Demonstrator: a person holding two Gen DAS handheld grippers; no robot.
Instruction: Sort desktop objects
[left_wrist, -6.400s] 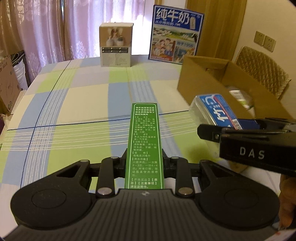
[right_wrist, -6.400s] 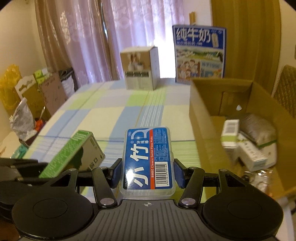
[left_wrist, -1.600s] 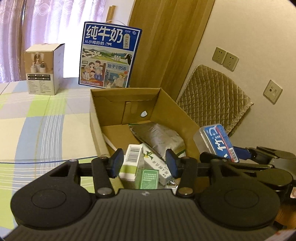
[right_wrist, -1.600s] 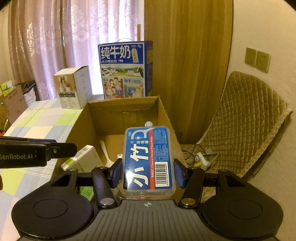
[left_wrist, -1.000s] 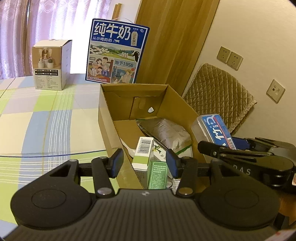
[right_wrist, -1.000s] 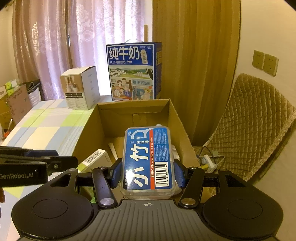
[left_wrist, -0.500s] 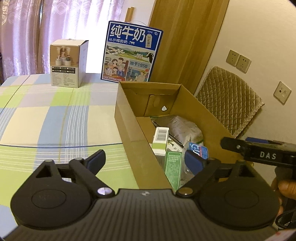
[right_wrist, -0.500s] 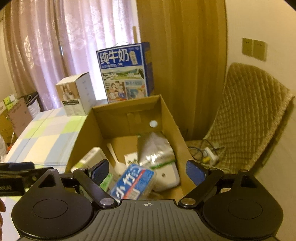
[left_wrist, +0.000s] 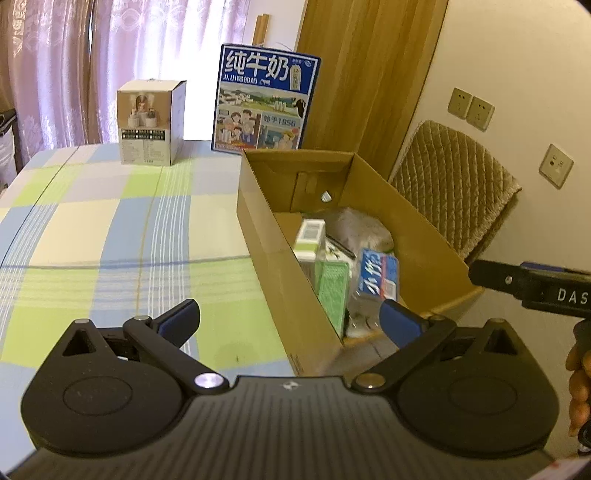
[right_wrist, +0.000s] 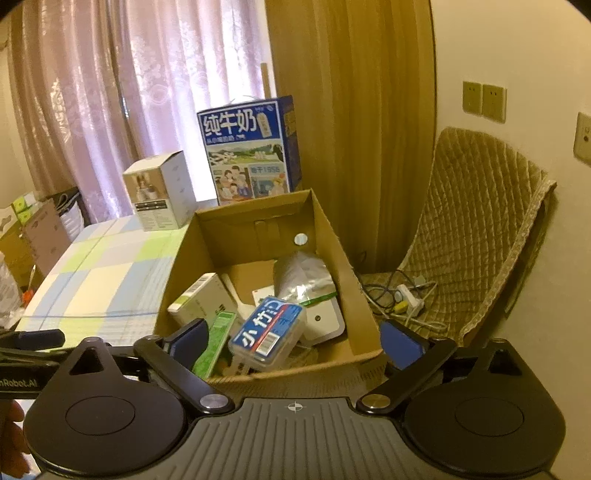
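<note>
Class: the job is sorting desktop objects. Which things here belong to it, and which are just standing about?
Part of the job: cardboard box, floss pick case, green packet, both open grippers.

Just standing about: milk carton, small white box, quilted chair.

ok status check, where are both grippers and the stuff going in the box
Left gripper open, empty. Right gripper open, empty. Floss box and green box lying in the cardboard box. Nothing in the way.
</note>
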